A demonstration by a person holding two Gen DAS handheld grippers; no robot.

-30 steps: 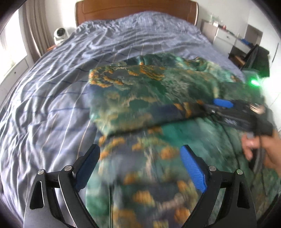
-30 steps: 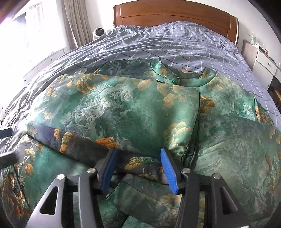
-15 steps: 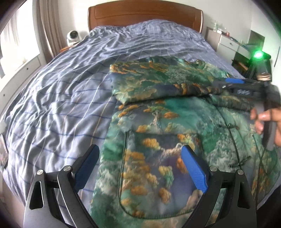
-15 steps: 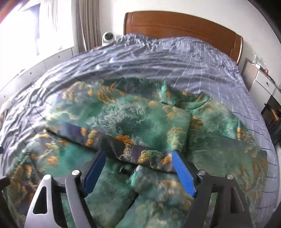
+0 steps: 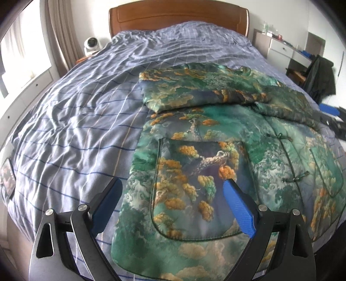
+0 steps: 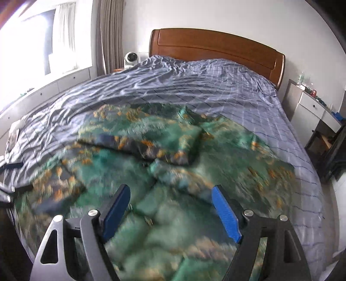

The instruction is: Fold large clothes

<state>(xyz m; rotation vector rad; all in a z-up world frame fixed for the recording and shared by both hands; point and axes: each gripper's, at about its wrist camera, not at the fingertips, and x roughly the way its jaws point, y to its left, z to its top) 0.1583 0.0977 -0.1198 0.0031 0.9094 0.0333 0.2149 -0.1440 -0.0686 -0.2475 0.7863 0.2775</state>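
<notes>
A: Jacket, green with orange tree print, lies spread on the bed's blue checked sheet, front pocket up, both sleeves folded across the chest.

B: And the grippers?

A: Left gripper hovers above the hem, jaws wide apart, nothing between them. Right gripper also gapes empty above the jacket's lower half; that view is blurred.

B: Surroundings?

A: Wooden headboard, white fan beside it.

glossy cloth jacket – wooden headboard
</notes>
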